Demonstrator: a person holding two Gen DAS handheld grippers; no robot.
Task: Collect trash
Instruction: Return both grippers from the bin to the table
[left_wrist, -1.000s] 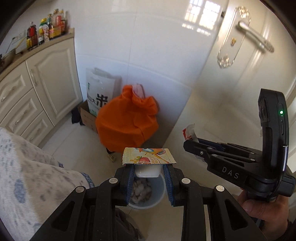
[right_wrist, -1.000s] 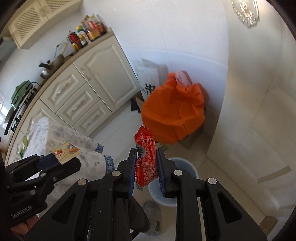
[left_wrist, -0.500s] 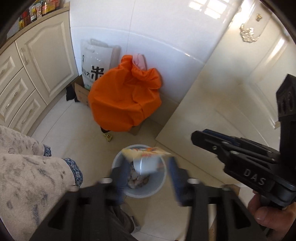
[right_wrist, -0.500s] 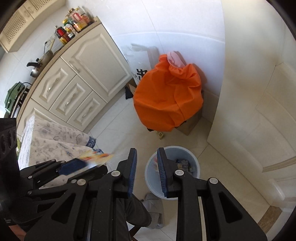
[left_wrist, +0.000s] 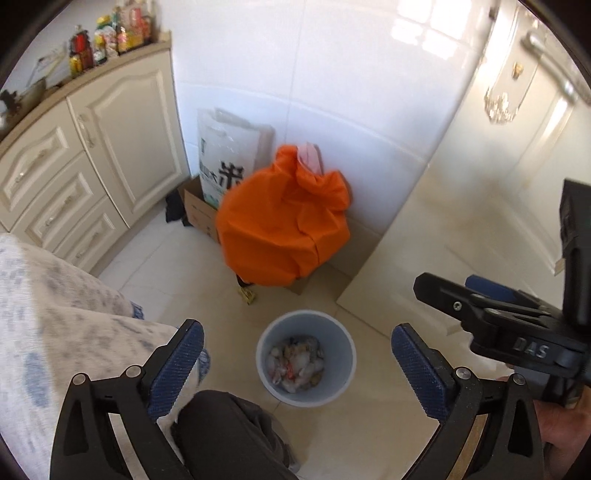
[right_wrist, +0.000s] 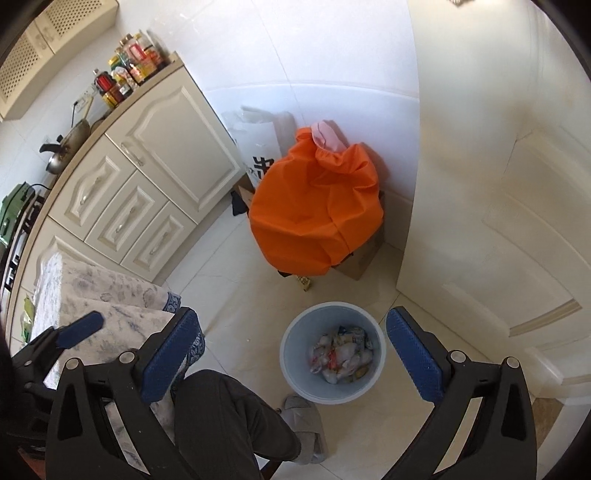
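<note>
Floor (right_wrist: 236, 295): pale tiles.
On it: blue trash bin (right_wrist: 291, 373), cardboard box (left_wrist: 197, 212) under orange bag (right_wrist: 314, 218), grey slipper (right_wrist: 308, 428).

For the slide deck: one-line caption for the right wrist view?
Right gripper, jaws open and empty, above the pale blue bin of trash.

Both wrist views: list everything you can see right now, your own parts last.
bin: one, pale blue, on floor, wrappers inside
orange bag: one, on a cardboard box by the wall
white sack: one, printed, behind orange bag
cabinet: one, cream, left
bottles: several, on counter
kettle: one, metal, on counter
door: one, white, right
tablecloth: one, blue-patterned
left gripper: open, empty, over bin
right gripper: open, empty, over bin
</note>
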